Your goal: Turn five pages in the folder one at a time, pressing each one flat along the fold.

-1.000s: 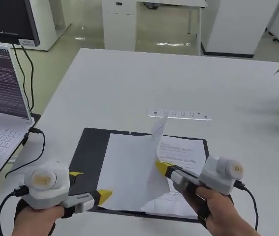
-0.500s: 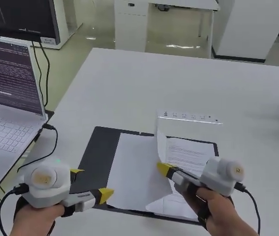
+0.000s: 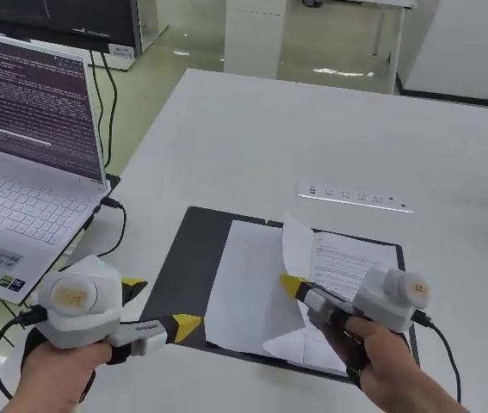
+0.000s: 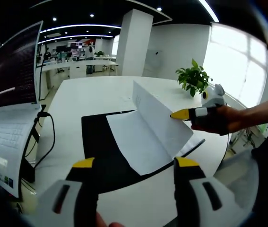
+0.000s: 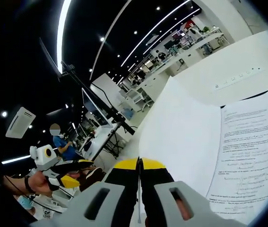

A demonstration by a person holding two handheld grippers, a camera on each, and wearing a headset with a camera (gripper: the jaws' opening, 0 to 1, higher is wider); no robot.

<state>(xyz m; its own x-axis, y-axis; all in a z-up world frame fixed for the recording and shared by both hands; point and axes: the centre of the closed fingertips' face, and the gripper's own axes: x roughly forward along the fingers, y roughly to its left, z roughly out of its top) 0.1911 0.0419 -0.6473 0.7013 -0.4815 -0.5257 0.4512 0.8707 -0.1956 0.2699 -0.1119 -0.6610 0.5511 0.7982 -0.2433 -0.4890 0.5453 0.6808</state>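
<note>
The black folder (image 3: 188, 258) lies open on the white table. One white page (image 3: 293, 249) stands up from the fold, its lower edge pinched in my right gripper (image 3: 291, 284), which is shut on it. In the right gripper view the jaws (image 5: 138, 164) close on that sheet (image 5: 185, 137), with the printed page (image 5: 249, 151) lying flat to the right. My left gripper (image 3: 158, 305) hovers open at the folder's near left corner, holding nothing. From the left gripper view (image 4: 134, 163) I see the lifted page (image 4: 157, 123) and the right gripper (image 4: 183, 114) on it.
An open laptop (image 3: 28, 163) stands at the left of the table, its cable (image 3: 119, 232) running toward the folder. A white power strip (image 3: 355, 198) is set into the table behind the folder. A potted plant (image 4: 194, 78) stands at the far end.
The head camera has swung, bringing more of the laptop into sight. My right gripper has carried the lifted page a little leftward over the folder. The left gripper has stayed put.
</note>
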